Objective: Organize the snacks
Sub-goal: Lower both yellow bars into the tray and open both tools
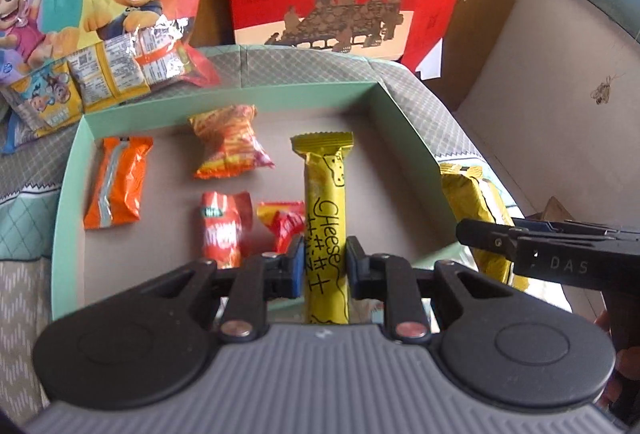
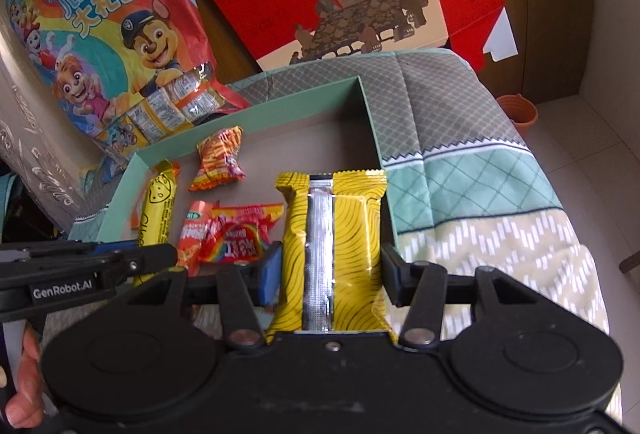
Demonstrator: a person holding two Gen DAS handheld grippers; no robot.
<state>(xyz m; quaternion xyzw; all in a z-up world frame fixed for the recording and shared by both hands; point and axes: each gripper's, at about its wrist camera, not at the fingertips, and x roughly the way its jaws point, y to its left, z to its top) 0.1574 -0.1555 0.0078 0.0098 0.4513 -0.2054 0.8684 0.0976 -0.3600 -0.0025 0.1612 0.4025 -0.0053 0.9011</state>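
Cheese stick (image 1: 325, 234) clamped in left hand-held gripper (image 1: 322, 266).

A patterned quilt (image 2: 460, 122) carries a green tray (image 1: 404, 130) and cartoon snack bag (image 2: 100, 34).

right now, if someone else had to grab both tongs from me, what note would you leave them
Left tongs: shut on the yellow cheese stick, held over the green tray.
Right tongs: shut on the wide yellow wafer pack, over the tray's right side.
In the tray: orange packet, striped orange-yellow bag, two small red packets.
Still outside: small packets spilling from the cartoon gift bag behind the tray.
Left to do: set down both held snacks, then bring in the rest.
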